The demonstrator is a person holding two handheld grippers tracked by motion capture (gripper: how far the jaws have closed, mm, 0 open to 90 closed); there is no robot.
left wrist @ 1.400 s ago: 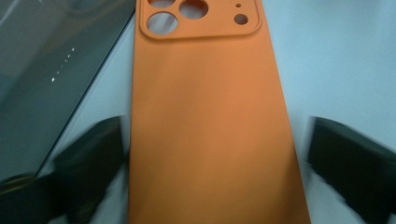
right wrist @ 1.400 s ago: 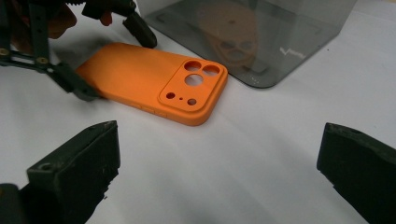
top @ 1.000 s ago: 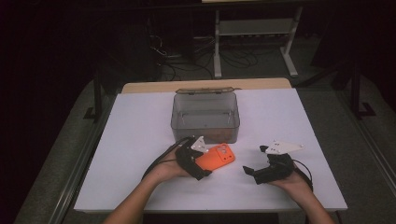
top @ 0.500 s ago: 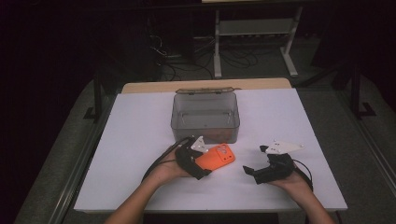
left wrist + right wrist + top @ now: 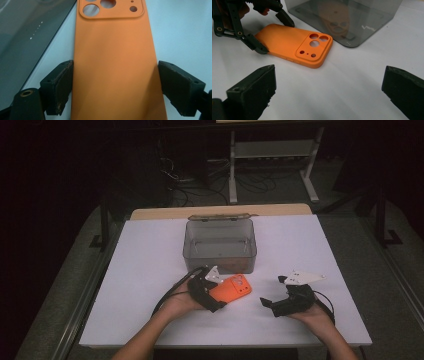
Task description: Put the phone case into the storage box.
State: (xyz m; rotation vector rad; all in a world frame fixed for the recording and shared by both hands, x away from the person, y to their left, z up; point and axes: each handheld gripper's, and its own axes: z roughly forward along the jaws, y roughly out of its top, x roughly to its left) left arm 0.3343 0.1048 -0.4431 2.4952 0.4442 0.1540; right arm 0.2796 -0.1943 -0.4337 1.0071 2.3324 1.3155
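An orange phone case (image 5: 234, 288) lies back-up on the white table (image 5: 145, 270), just in front of the box. My left gripper (image 5: 216, 293) holds it at its plain end. In the left gripper view the case (image 5: 112, 50) sits between both pads (image 5: 63, 85), which press on its long edges. These jaws have just been closing onto it. The right gripper view has the case (image 5: 294, 42) with the left gripper (image 5: 274, 36) clamped across it. My right gripper (image 5: 274, 292) rests to the right of the case, held in a hand. Its jaws (image 5: 327, 92) stand wide, with bare table between them.
A grey see-through box (image 5: 220, 257) without a lid stands at the table's middle, directly behind the case; its wall (image 5: 25, 32) runs close along the case's left side. A wooden strip edges the far side of the table. Dark floor, cables and a metal frame lie beyond.
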